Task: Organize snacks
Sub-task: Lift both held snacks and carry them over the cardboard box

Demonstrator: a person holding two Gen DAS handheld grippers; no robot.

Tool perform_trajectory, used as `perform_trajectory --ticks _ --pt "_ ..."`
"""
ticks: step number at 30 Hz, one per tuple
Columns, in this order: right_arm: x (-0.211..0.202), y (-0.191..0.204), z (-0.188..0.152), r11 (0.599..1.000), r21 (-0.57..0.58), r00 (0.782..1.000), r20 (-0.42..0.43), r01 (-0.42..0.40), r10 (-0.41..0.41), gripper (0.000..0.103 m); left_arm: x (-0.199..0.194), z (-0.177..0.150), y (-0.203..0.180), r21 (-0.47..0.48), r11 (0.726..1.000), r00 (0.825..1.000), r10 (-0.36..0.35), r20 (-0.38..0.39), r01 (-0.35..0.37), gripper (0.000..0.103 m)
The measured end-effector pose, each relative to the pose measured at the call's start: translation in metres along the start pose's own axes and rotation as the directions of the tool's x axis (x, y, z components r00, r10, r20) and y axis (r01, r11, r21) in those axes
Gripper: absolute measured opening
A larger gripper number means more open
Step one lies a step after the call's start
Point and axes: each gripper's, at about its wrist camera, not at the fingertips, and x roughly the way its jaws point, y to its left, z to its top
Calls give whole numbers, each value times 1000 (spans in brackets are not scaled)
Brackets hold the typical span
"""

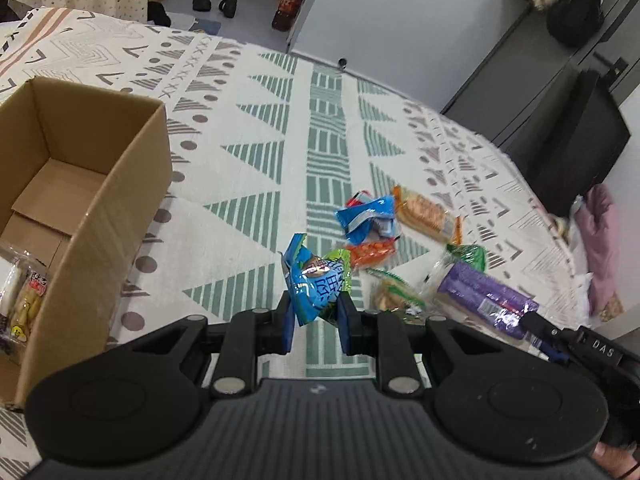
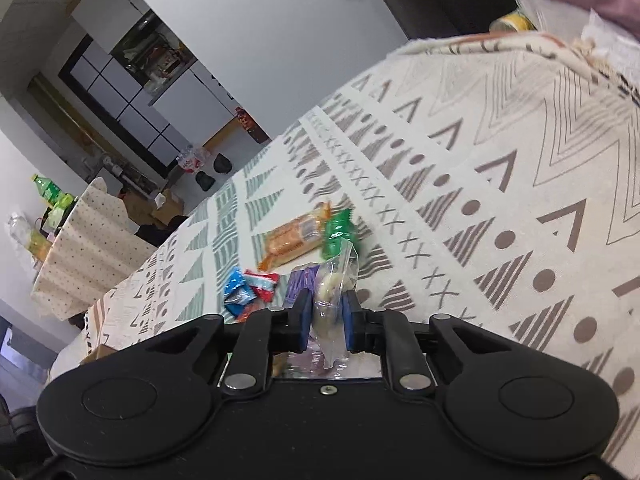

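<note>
The left gripper clamped a blue packet, its long axis upright above the cloth right of the box, while the right gripper pinched a clear packet standing upright, before the orange pack lying diagonally beyond.

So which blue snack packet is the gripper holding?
The blue packet with white writing, pinched up off the cloth by the left gripper. The other blue packet lies loose in the pile.
</note>
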Motion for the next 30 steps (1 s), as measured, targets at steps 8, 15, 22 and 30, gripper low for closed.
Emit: perform_trajectory --ticks 8,15,22,30 --pt "-28 25 -7 999 -27 999 36 27 -26 16 -17 -4 5 -8 998 998 -65 3 65 21" --pt "-43 46 -14 998 -56 998 39 43 -40 15 -39 -5 2 -3 995 994 -103 24 103 21" --pt "-54 74 -17 994 -104 998 54 26 -21 15 -58 -4 4 -3 991 989 -136 60 136 21" --pt "-63 109 -20 989 -146 997 70 -12 22 14 -74 1 23 -34 989 985 -140 97 143 21"
